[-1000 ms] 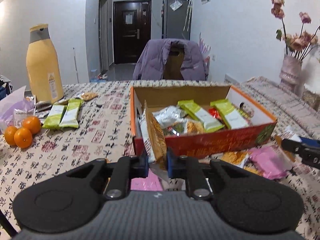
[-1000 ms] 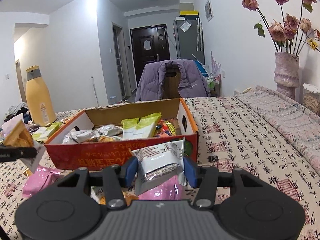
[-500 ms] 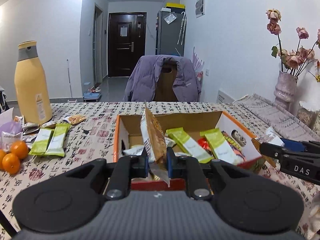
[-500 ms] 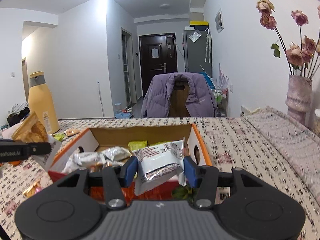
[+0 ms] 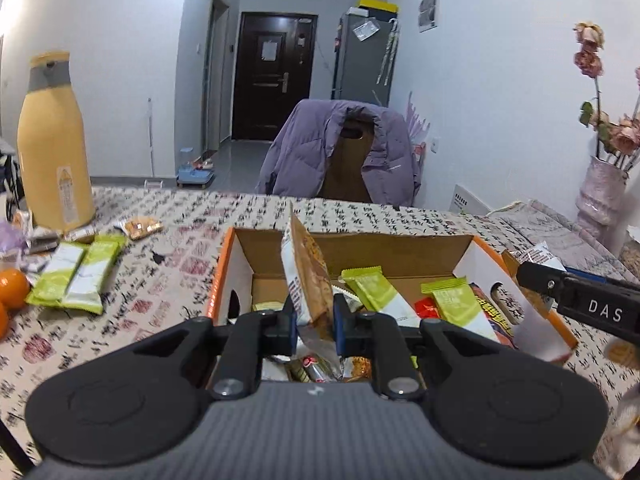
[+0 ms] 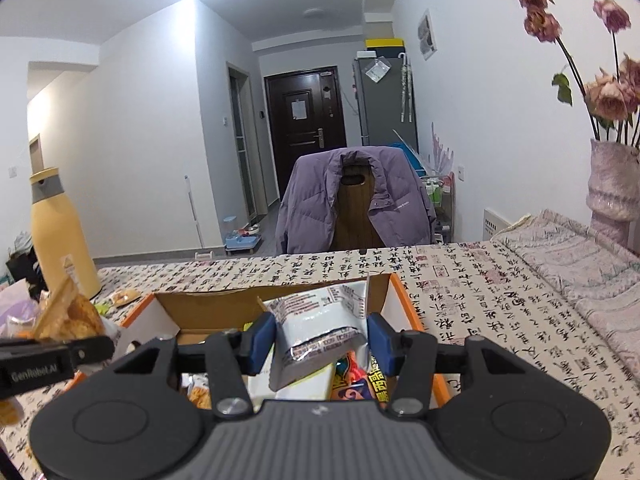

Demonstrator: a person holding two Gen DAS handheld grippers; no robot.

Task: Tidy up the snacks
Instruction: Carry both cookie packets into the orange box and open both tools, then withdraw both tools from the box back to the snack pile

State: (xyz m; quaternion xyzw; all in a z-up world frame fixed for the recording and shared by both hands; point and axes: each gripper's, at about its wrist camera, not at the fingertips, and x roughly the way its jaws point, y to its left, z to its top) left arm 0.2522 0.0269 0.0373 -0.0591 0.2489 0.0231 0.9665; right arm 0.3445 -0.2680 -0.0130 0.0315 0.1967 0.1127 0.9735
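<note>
My left gripper (image 5: 314, 326) is shut on an orange-and-white snack packet (image 5: 306, 280), held upright over the near left part of the orange cardboard box (image 5: 220, 280). The box holds green bars (image 5: 374, 294) and several other packets. My right gripper (image 6: 320, 340) is shut on a white-and-silver snack packet (image 6: 320, 328), held above the box's right part (image 6: 404, 308). The right gripper also shows at the right edge of the left wrist view (image 5: 580, 300). The left gripper with its packet shows at the left of the right wrist view (image 6: 68, 344).
Two green bars (image 5: 76, 274) and small wrapped snacks (image 5: 140, 228) lie on the patterned tablecloth left of the box. Oranges (image 5: 12, 288) and a tall yellow bottle (image 5: 52, 172) stand at far left. A vase of dried roses (image 6: 612, 184) is at right. A chair with a purple jacket (image 5: 340, 152) is behind the table.
Both grippers have risen and moved forward with their packets, from in front of the box to above it. Both stay shut on their packets.
</note>
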